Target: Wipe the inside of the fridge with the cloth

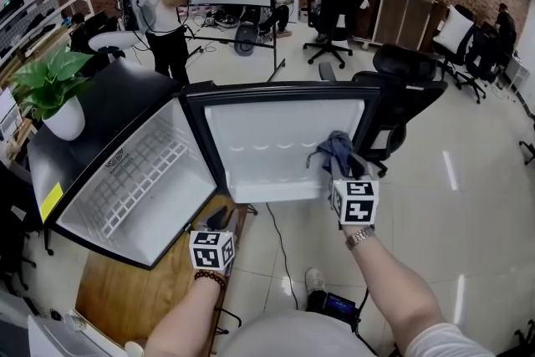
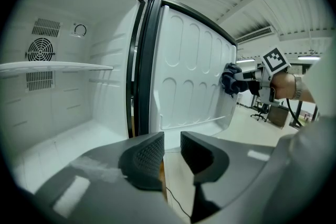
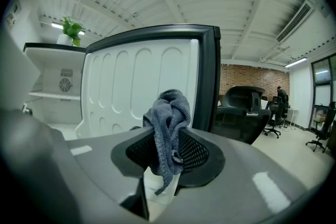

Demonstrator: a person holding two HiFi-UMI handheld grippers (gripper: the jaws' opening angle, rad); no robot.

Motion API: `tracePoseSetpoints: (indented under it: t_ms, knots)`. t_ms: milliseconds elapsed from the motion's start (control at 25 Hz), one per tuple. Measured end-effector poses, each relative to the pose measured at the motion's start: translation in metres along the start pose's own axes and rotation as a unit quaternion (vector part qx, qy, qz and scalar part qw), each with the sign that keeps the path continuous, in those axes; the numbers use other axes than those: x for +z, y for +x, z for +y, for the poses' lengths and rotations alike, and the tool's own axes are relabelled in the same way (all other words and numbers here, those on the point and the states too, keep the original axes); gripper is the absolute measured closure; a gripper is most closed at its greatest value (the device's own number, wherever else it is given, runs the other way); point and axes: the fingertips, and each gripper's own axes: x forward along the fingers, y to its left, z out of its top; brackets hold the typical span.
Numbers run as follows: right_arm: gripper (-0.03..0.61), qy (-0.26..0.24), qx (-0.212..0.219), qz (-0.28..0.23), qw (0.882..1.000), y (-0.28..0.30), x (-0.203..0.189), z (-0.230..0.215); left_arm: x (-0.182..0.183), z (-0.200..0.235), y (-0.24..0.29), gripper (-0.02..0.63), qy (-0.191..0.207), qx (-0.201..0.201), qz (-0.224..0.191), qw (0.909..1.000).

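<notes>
Between the jaws of the right gripper (image 3: 167, 152): crumpled grey knitted cloth (image 3: 169, 113), clamped, bunched above the pads. Just ahead, the white ribbed inner face of the open fridge door (image 3: 126, 81). Left gripper (image 2: 171, 152) low before the white fridge cavity (image 2: 63, 113), jaws slightly apart, nothing between. Yellow label (image 1: 52, 201) on the cabinet edge, unreadable.

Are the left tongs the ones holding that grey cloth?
No, the cloth is pinched in the right tongs, while the left tongs stand apart and empty.
</notes>
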Motion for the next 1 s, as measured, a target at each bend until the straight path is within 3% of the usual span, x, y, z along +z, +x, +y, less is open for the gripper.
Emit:
tracePoseSetpoints:
  t_ms: [200, 640, 1000]
  knots:
    - [0.459, -0.001, 0.036, -0.016, 0.999, -0.007, 0.007, 0.039, -0.005, 0.001, -0.005, 0.515, -0.002, 0.002, 0.0, 1.0]
    - [0.459, -0.027, 0.186, 0.002, 0.982, 0.008, -0.007, 0.219, -0.015, 0.014, -0.05, 0.515, -0.008, 0.02, -0.01, 0.9997]
    - [0.459, -0.041, 0.217, 0.02, 0.975, 0.034, -0.021, 0.277, -0.017, 0.023, -0.079, 0.515, -0.016, 0.034, -0.023, 0.999]
